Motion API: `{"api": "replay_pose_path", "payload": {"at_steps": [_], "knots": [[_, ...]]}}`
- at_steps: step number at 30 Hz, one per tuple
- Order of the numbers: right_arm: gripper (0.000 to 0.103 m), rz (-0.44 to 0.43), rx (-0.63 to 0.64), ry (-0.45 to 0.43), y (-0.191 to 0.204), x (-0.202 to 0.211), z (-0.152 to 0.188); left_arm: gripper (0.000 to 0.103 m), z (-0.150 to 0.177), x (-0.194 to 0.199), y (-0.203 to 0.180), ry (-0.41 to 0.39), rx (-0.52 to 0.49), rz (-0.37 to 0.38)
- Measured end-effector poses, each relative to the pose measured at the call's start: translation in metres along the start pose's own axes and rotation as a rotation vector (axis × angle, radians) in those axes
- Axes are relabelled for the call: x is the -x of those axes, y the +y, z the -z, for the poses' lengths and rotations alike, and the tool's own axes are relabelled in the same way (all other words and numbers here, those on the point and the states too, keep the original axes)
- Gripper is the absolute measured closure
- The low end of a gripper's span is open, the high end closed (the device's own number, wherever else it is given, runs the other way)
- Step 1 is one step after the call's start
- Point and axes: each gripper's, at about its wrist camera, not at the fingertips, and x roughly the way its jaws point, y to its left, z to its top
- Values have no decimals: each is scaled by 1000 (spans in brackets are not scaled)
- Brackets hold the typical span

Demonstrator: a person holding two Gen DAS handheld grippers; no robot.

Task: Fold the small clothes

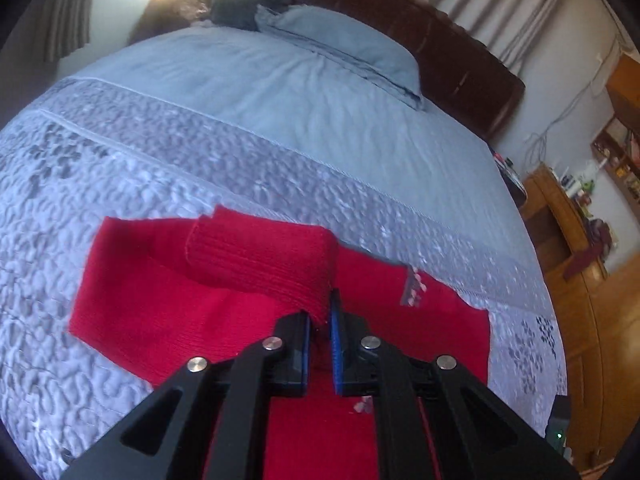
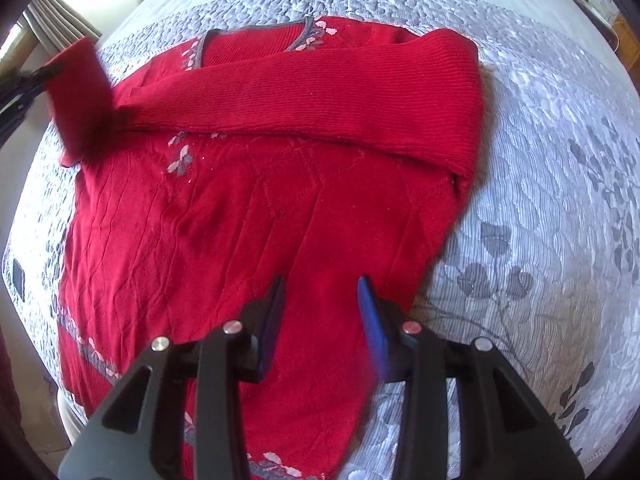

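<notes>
The left claw (image 1: 320, 320) clamps the red sweater's sleeve (image 1: 260, 260); the right claw (image 2: 320, 312) hovers spread apart over the sweater (image 2: 240, 220).

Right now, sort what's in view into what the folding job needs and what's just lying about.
For the job:
red sweater
its sleeve, pinched in the left tongs
right tongs, open above the sweater

Lying about:
quilted bedspread
pillow
wooden dresser

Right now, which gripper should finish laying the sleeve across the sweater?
Left. The left gripper is already shut on the sleeve, lifted over the sweater. The right gripper hangs open above the hem, holding nothing.
</notes>
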Motion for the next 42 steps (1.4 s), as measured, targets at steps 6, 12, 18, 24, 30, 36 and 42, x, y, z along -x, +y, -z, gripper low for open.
{"api": "replay_pose_path", "payload": {"at_steps": [6, 12, 18, 24, 30, 36, 42], "knots": [[65, -3, -10, 4, -4, 1, 0, 94, 42, -69, -53, 123, -94, 0], [57, 3, -3, 6, -1, 1, -5, 72, 69, -62, -52, 227, -157, 20], [57, -51, -3, -6, 21, -2, -34, 54, 45, -7, -32, 137, -300, -111], [56, -143, -48, -21, 54, -12, -99, 56, 19, -33, 43, 238, -204, -363], [55, -100, 32, -8, 110, -33, -150, 55, 23, -37, 82, 264, -146, -403], [73, 47, 80, 37, 139, -68, -178, 55, 27, -50, 103, 304, -70, -366], [95, -52, 104, 35, 112, -54, -154, 54, 32, -58, 106, 316, -61, -366]]}}
